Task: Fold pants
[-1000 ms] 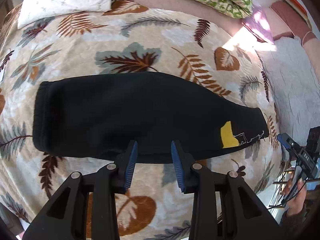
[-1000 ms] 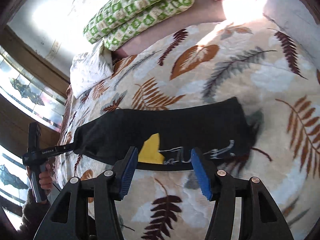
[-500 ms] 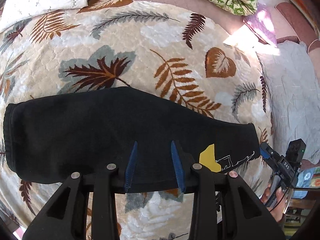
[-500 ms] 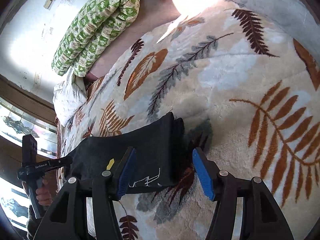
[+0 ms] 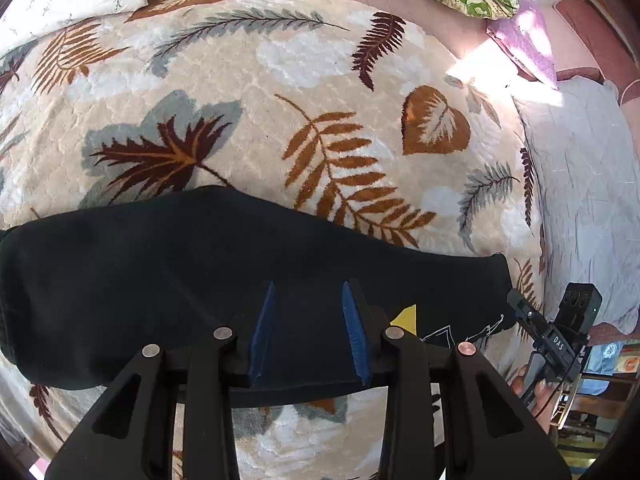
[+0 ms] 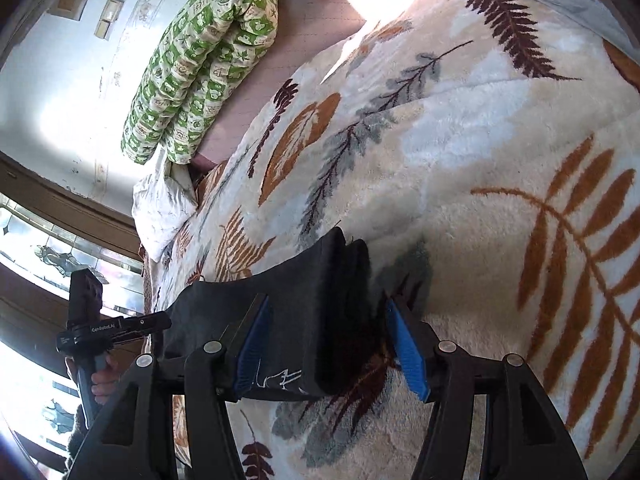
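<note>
Pants [image 5: 168, 288]: one pair, black, folded lengthwise into a long flat band across my leaf-print blanket [image 5: 320, 128]. Two grippers, one per hand. One green patterned quilt [image 6: 200, 68] rolled at the far side by the wall, one white pillow [image 6: 160, 208] beside it, one purple cloth [image 5: 524, 40] in the sun patch, one grey quilted cover [image 5: 584, 184] at the side.

My left gripper [image 5: 308, 292] points steeply down over the near long edge of the pants, roughly mid-length; both blue pads [image 5: 262, 332] lie over black fabric, jaws at a narrow gap. Can't tell if they pinch cloth, since the fabric between them looks flat.

My right gripper [image 6: 326, 306] is at the cuff end, the stacked hem edges sitting between the jaws. Jaws moderately wide and just been opening a bit; the left pad looks to be against the fabric, the right pad [image 6: 406, 348] stands clear over the blanket. No squeeze visible.

Look of the pants: plain black, soft knit, yellow patch [image 5: 406, 314] and thin white line drawing [image 6: 280, 378] near the cuff. Cuff layers slightly fanned, not perfectly aligned. The opposite end runs out of the left wrist view at the frame edge. Each wrist view shows the other hand's gripper at the margin.
</note>
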Motion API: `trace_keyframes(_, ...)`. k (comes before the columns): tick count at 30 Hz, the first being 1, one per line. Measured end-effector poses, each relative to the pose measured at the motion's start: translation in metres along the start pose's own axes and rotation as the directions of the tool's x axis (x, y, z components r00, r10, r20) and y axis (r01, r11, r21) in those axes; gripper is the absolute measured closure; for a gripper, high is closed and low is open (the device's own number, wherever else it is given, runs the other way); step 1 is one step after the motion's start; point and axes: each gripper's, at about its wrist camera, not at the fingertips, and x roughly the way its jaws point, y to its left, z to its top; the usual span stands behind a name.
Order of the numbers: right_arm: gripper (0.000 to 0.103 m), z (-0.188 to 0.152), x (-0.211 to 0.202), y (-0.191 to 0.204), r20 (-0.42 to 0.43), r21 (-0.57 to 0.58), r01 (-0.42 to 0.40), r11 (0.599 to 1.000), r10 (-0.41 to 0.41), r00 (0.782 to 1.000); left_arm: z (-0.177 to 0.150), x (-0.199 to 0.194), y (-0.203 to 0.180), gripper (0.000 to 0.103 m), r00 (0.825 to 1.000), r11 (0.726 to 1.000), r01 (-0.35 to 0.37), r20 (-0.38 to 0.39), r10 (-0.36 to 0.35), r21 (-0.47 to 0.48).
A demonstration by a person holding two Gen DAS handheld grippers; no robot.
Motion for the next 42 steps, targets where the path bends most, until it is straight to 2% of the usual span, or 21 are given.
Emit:
trace_keyframes(4,0.042,0.001,0.009,0.006,-0.030,-0.032,0.007,0.999,-0.008,1.000,0.022,0.013,-0.009,0.070,1.000,1.000,-0.010,-0.026,0.010,-0.003)
trace_keyframes(7,0.042,-0.001,0.009,0.008,-0.045,-0.043,-0.002,0.999,0.000,0.999,0.032,0.022,-0.017,0.070,0.999,1.000,0.008,-0.041,-0.009,-0.015)
trace_keyframes(9,0.042,-0.003,0.009,0.009,-0.052,-0.047,0.001,0.999,-0.003,0.999,0.034,0.032,-0.023,0.059,0.997,1.000,0.012,-0.071,-0.012,-0.009)
trace_keyframes(14,0.041,-0.002,0.011,0.012,-0.073,-0.068,0.005,0.998,-0.011,0.997,0.034,0.050,-0.031,0.059,0.991,0.999,-0.046,-0.125,0.046,0.001)
trace_keyframes(19,0.041,0.010,0.011,0.012,-0.057,-0.094,0.033,0.995,-0.038,0.998,0.034,0.050,-0.028,0.059,0.985,0.999,-0.051,-0.165,0.049,-0.011)
trace_keyframes(23,0.042,0.021,0.016,0.010,-0.054,-0.091,0.023,0.996,-0.028,0.998,0.035,0.054,-0.029,0.059,0.980,0.997,-0.083,-0.183,0.080,-0.007)
trace_keyframes(25,0.046,0.024,0.022,0.013,-0.070,-0.103,0.034,0.994,-0.041,0.997,0.037,0.060,-0.031,0.059,0.977,0.995,-0.102,-0.190,0.099,-0.005)
trace_keyframes(26,0.052,0.025,0.025,0.015,-0.081,-0.115,0.044,0.992,-0.053,0.995,0.037,0.063,-0.032,0.057,0.975,0.994,-0.112,-0.191,0.110,-0.002)
trace_keyframes(28,0.057,0.025,0.029,0.019,-0.090,-0.141,0.077,0.987,-0.090,0.992,0.039,0.069,-0.037,0.051,0.974,0.992,-0.123,-0.191,0.121,0.004)
trace_keyframes(31,0.066,0.023,0.028,0.018,-0.091,-0.159,0.085,0.984,-0.100,0.991,0.038,0.074,-0.044,0.050,0.972,0.990,-0.142,-0.185,0.141,0.011)
trace_keyframes(32,0.074,0.023,0.028,0.017,-0.091,-0.167,0.098,0.981,-0.114,0.989,0.037,0.075,-0.047,0.052,0.973,0.991,-0.135,-0.185,0.136,0.018)
trace_keyframes(33,0.079,0.022,0.027,0.017,-0.093,-0.175,0.109,0.978,-0.127,0.988,0.035,0.075,-0.050,0.060,0.973,0.991,-0.133,-0.184,0.137,0.031)
trace_keyframes(35,0.081,0.020,0.026,0.016,-0.088,-0.191,0.114,0.975,-0.132,0.987,0.030,0.075,-0.057,0.067,0.974,0.991,-0.125,-0.184,0.132,0.046)
trace_keyframes(40,0.082,0.015,0.021,0.025,-0.058,-0.237,0.131,0.963,-0.148,0.987,0.025,0.056,-0.069,0.067,0.979,0.992,-0.061,-0.188,0.081,0.111)
trace_keyframes(41,0.081,0.015,0.021,0.025,-0.057,-0.238,0.132,0.962,-0.149,0.987,0.026,0.053,-0.072,0.065,0.978,0.989,-0.065,-0.190,0.090,0.133)
trace_keyframes(42,0.080,0.015,0.021,0.025,-0.056,-0.236,0.129,0.963,-0.147,0.988,0.026,0.049,-0.073,0.057,0.976,0.984,-0.078,-0.188,0.108,0.160)
